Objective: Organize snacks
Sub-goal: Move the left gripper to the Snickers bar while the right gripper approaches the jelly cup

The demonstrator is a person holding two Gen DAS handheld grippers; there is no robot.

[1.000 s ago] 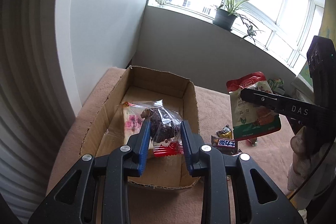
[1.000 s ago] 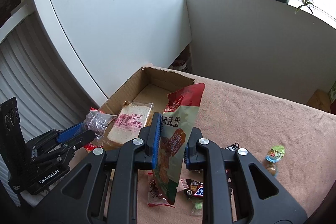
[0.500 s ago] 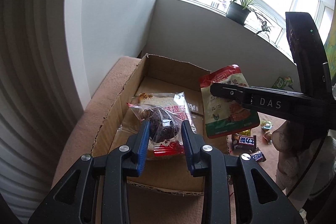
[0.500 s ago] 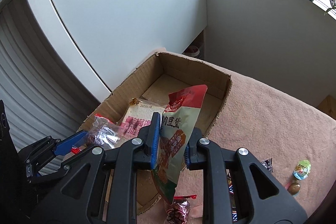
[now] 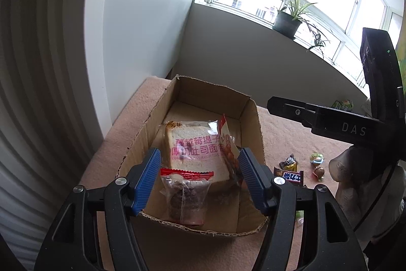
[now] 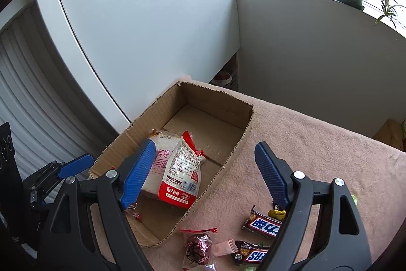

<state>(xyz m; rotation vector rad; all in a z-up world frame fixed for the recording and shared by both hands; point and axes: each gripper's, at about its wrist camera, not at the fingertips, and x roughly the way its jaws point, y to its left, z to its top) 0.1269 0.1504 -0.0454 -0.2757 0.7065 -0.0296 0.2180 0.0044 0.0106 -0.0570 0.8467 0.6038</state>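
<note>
Above the cardboard box point(image 5: 253, 118), both tongs are hanging spread apart, gripping nothing: left tongs point(image 5: 199, 182), right tongs point(image 6: 205, 173). Inside the box, at its near end, a dark cake packet point(image 5: 185, 197) is lying against the toast pack point(image 5: 195, 149), with the red-and-white pouch point(image 6: 182, 169) leaning on the toast. Beyond the box's right wall, Snickers bars point(image 6: 264, 224), a dried-fruit packet point(image 6: 198, 245) and small candies point(image 5: 317, 159) are lying on the pink surface point(image 6: 330, 156). Judgement: next pick is calling for a flat, centred pinch, placing toward the box's free far end.
</note>
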